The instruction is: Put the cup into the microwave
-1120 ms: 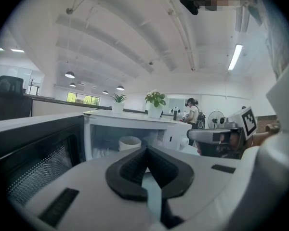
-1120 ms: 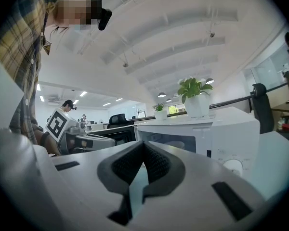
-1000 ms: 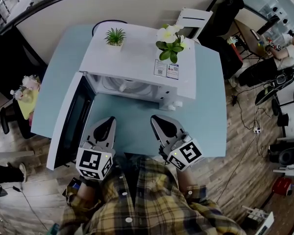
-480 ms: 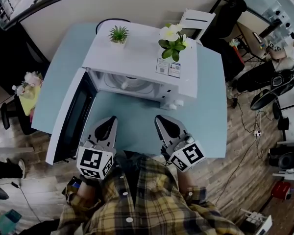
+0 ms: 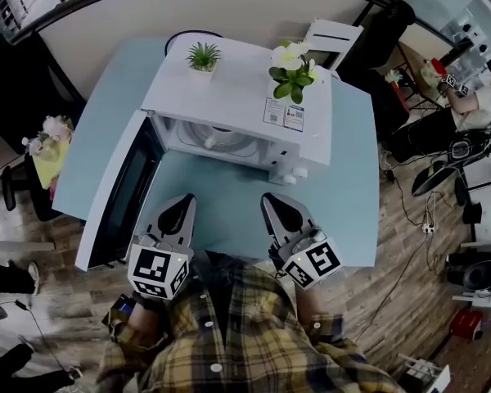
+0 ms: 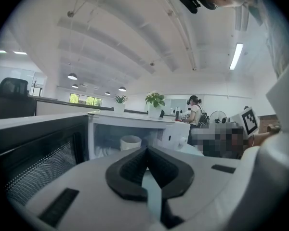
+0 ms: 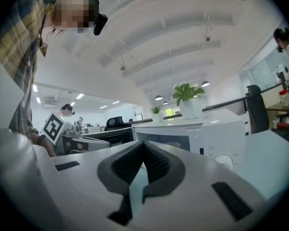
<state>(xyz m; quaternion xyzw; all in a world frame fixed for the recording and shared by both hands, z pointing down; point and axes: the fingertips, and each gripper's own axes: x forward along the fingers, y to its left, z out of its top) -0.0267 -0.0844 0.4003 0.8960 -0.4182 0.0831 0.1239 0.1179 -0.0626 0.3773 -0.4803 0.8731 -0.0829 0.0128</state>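
The white microwave stands on the blue table with its door swung wide to the left. A white cup sits inside the cavity, and the left gripper view shows the cup upright there. My left gripper hovers over the table in front of the open door, its jaws shut and empty. My right gripper is beside it, below the control knobs, also shut with nothing in it. Both are well short of the microwave.
Two potted plants stand on top of the microwave. A white chair is behind the table. A person sits at a desk far right. Cables lie on the wooden floor.
The grippers, the cup and the microwave door stand as before. Only the head view has drifted slightly.
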